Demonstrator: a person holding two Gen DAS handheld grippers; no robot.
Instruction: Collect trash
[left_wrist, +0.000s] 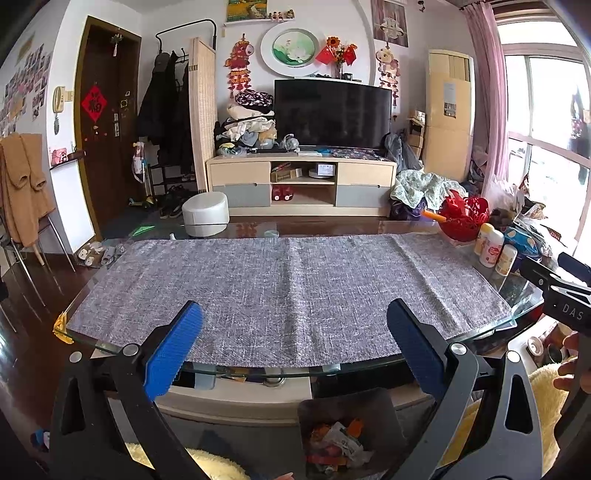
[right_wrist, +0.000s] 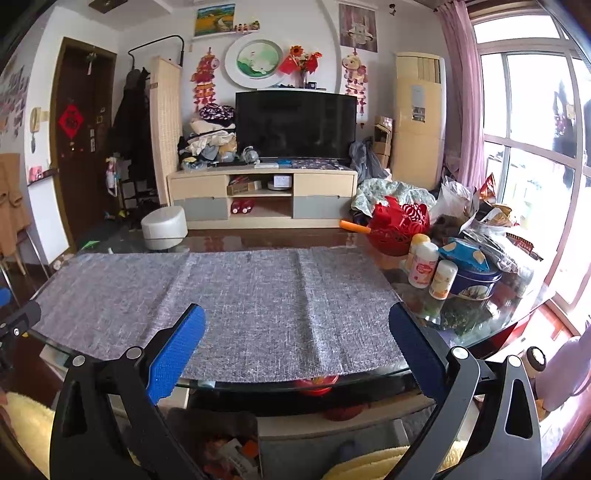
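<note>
A dark trash bin stands on the floor below the table's near edge, holding crumpled wrappers and paper; it also shows in the right wrist view. My left gripper is open and empty, held over the near edge of the grey cloth on the glass table. My right gripper is open and empty over the same cloth, further right. The right gripper's body shows at the far right of the left wrist view.
At the table's right end stand a red basket, three small white bottles, a blue tin and plastic bags. A TV cabinet and a white stool lie beyond the table.
</note>
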